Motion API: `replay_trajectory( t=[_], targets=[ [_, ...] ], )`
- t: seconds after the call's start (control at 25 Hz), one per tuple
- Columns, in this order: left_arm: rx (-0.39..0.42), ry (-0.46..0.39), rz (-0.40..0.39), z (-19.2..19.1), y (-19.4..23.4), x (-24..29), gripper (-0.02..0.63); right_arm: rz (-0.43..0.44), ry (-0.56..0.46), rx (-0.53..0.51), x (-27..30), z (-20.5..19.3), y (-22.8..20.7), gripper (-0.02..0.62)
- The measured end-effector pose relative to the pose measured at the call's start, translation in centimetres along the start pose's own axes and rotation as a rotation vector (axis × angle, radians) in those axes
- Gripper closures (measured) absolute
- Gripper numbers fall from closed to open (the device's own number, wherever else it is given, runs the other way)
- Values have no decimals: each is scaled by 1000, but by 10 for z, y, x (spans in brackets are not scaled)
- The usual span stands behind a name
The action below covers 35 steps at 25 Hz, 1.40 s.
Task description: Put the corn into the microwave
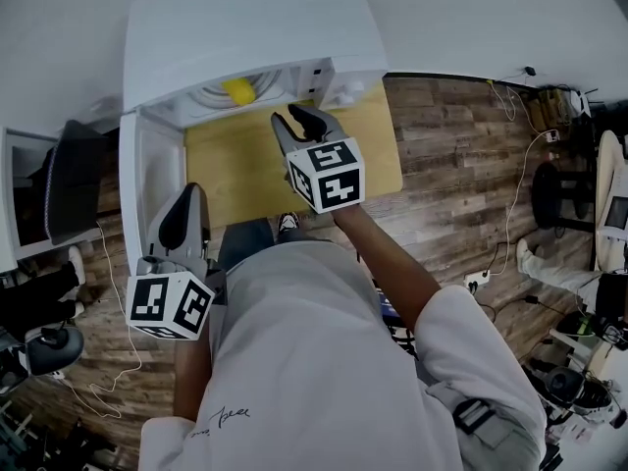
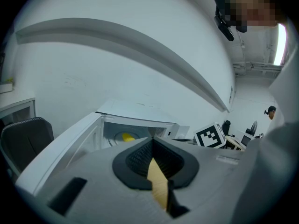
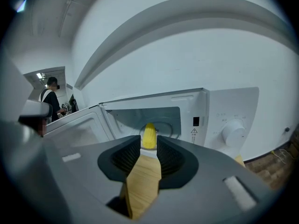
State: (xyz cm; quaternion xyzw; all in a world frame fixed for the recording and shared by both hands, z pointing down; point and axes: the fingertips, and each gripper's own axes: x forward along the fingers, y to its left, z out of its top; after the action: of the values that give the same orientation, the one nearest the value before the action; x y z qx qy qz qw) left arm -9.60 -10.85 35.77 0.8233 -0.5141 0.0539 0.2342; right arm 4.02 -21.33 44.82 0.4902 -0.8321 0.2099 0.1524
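The corn (image 1: 238, 90) is inside the microwave (image 1: 245, 27). It's a yellow cob lying on the turntable (image 1: 263, 86), near the top of the head view, just left of centre. In your right gripper view the same corn (image 3: 149, 136) sits dead centre, deep in the oven cavity. In the left gripper view the corn (image 2: 126, 136) peeks out a bit left of centre.

The microwave door (image 1: 147, 175) hangs wide open, swung out toward the left side of the head view. The control knob (image 3: 232, 132) shows at the right of the right gripper view. The whole oven sits on a light wooden table (image 1: 245, 165), and there's dark plank floor (image 1: 461, 165) off to the right.

Your right gripper (image 1: 299, 121) is in front of the opening, at centre frame and pointed at the cavity, its marker cube (image 1: 327, 175) facing up. Its jaws stand a little apart with nothing between them. You only see the corn through the gap, well beyond the tips.

Your left gripper (image 1: 188, 196) hangs at the lower left, alongside the open door. Its jaws meet at the tips, closed on nothing, with just a wedge of table showing under them. An office chair (image 2: 25, 136) sits at the far left of that view.
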Motion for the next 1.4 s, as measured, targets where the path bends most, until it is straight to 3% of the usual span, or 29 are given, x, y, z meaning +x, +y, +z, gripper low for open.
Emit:
replay_trajectory(
  t=[0.64, 1.4],
  targets=[
    [-9, 16, 7, -13, -2, -7, 617, 38, 30, 75, -35, -17, 1, 508],
    [-21, 19, 40, -20, 3, -13, 617, 99, 8, 104, -86, -7, 7, 583]
  ],
)
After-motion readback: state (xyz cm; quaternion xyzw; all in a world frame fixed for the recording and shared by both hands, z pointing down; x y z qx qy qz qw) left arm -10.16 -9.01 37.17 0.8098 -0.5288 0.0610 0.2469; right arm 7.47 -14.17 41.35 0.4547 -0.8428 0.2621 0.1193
